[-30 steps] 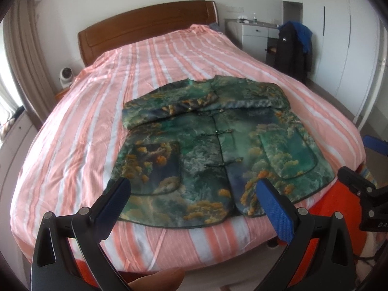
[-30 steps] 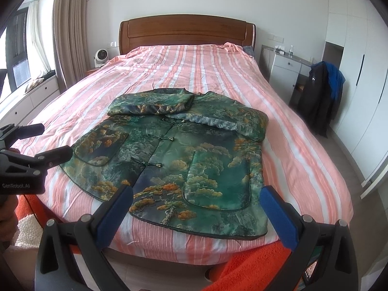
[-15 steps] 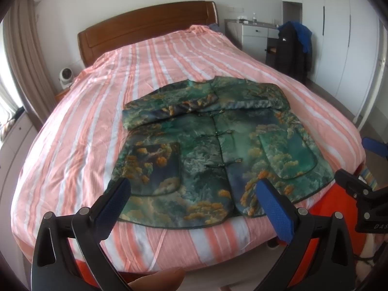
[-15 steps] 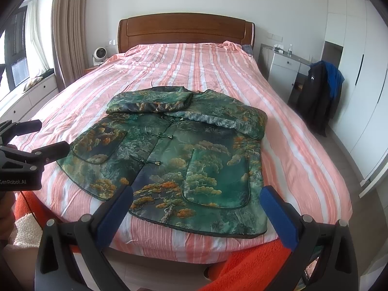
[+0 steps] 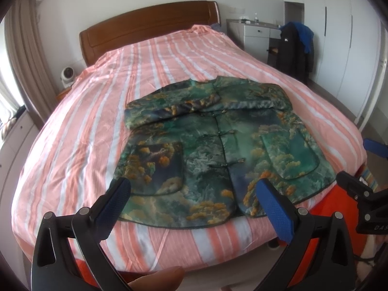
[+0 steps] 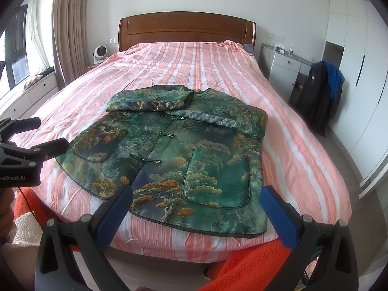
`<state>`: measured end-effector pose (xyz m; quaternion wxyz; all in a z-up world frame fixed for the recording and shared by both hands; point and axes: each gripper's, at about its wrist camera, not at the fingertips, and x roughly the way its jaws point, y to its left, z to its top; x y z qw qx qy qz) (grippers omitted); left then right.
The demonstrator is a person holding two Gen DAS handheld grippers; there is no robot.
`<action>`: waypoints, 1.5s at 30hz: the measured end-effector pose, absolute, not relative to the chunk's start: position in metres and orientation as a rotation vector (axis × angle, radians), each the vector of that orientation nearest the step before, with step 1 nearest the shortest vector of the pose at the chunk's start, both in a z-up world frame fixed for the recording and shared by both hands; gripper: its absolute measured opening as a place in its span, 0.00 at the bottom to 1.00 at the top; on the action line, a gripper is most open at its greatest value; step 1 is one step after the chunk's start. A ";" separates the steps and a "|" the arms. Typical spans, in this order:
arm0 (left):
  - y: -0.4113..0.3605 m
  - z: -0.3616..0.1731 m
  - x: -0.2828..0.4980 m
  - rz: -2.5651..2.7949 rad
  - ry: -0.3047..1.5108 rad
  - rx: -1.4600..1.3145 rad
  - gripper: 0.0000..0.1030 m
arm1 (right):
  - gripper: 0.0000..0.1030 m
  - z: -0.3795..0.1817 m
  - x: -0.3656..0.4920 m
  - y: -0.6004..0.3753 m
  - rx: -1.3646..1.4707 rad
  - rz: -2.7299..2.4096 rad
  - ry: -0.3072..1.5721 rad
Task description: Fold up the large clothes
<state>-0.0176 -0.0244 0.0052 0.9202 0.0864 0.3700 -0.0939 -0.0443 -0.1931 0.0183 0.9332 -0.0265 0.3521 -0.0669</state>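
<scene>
The green patterned jacket lies flat, front side up, on the striped bed, both sleeves folded across the chest. The left gripper hovers above the hem, jaws wide apart. The right gripper is partly visible at the right edge.

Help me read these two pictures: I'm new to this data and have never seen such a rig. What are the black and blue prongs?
They are two tools a person holds, each with a fisheye camera looking along its fingers. One picture looks past the left hand-held gripper, the other past the right hand-held gripper. Both are open and hold nothing. A green patterned jacket lies front-up on the striped bed, sleeves folded across its top. Each picture also catches the other tool at its edge.
</scene>
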 end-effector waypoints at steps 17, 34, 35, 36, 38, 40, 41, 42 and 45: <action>-0.022 0.001 -0.017 -0.190 0.765 0.174 1.00 | 1.00 0.016 -0.043 -0.192 -0.052 -0.135 0.723; -0.021 -0.001 -0.017 -0.187 0.776 0.164 1.00 | 1.00 0.011 -0.042 -0.191 -0.054 -0.132 0.728; -0.021 -0.001 -0.017 -0.186 0.775 0.164 1.00 | 1.00 0.011 -0.042 -0.190 -0.054 -0.131 0.729; -0.021 -0.001 -0.017 -0.186 0.775 0.165 1.00 | 1.00 0.012 -0.042 -0.191 -0.054 -0.132 0.728; -0.022 -0.001 -0.017 -0.186 0.775 0.164 1.00 | 1.00 0.011 -0.042 -0.190 -0.054 -0.130 0.729; -0.022 -0.001 -0.017 -0.186 0.776 0.164 1.00 | 1.00 0.011 -0.042 -0.190 -0.055 -0.131 0.728; -0.022 -0.001 -0.017 -0.186 0.776 0.163 1.00 | 1.00 0.011 -0.042 -0.190 -0.054 -0.131 0.728; -0.022 -0.001 -0.017 -0.186 0.776 0.163 1.00 | 1.00 0.011 -0.042 -0.190 -0.053 -0.131 0.727; -0.022 -0.001 -0.017 -0.185 0.777 0.163 1.00 | 1.00 0.011 -0.041 -0.190 -0.055 -0.131 0.728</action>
